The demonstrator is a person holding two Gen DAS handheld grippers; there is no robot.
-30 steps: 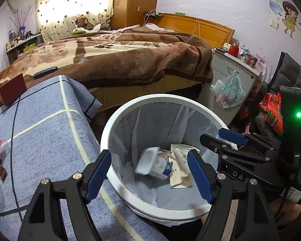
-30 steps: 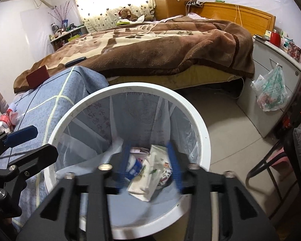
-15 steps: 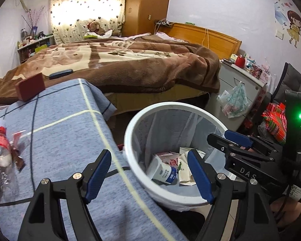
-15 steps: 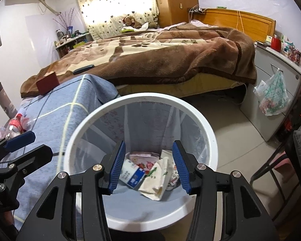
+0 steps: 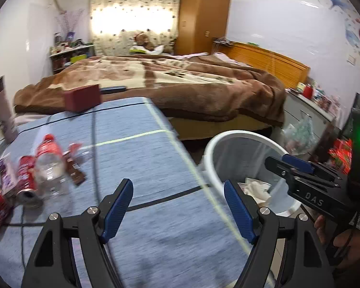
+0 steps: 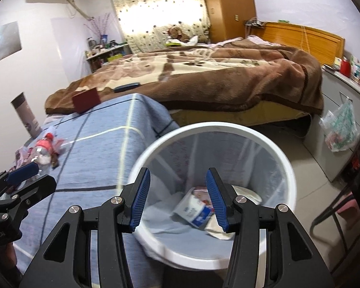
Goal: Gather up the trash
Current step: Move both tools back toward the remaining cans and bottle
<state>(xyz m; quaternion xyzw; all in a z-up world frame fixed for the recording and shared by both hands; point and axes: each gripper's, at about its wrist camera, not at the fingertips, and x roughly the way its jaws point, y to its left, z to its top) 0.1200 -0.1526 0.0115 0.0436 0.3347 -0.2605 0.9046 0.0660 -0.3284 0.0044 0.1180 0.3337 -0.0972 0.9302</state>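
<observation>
The table [image 5: 156, 168], draped in a blue-grey cloth with pale and dark stripes, carries what is left of the trash: a cluster near its far left edge, well apart from the white bin [image 6: 288, 172] that stands on the floor just beside the table's right side. The bin already holds a milk-type carton [image 6: 192, 210] and crumpled paper. The left hand-held gripper [image 5: 178, 207] hangs over bare cloth with its jaws spread and nothing between them; the right hand-held gripper [image 6: 178, 198] hovers above the bin's mouth, likewise released and empty.

Risks, as I judge them, by size:
- The bin is light and stands close to the right gripper; a knock on its rim could tip it or drag the liner.
- The clear plastic bottle [image 5: 49, 165] lies on its side, round and slick; closing off-centre would likely squirt it away or roll it toward the table edge.
- The crushed red can [image 5: 24, 180] touches the bottle, so reaching for one may shove the other.
- The thin brown wrapper [image 5: 75, 174] lies flat and may slip under the pads.
- A dark cable [image 5: 93, 144] crosses the cloth and could snag a finger.

Readable writing: only "DAS" on the right gripper's body. The labels are too blurred to read.
</observation>
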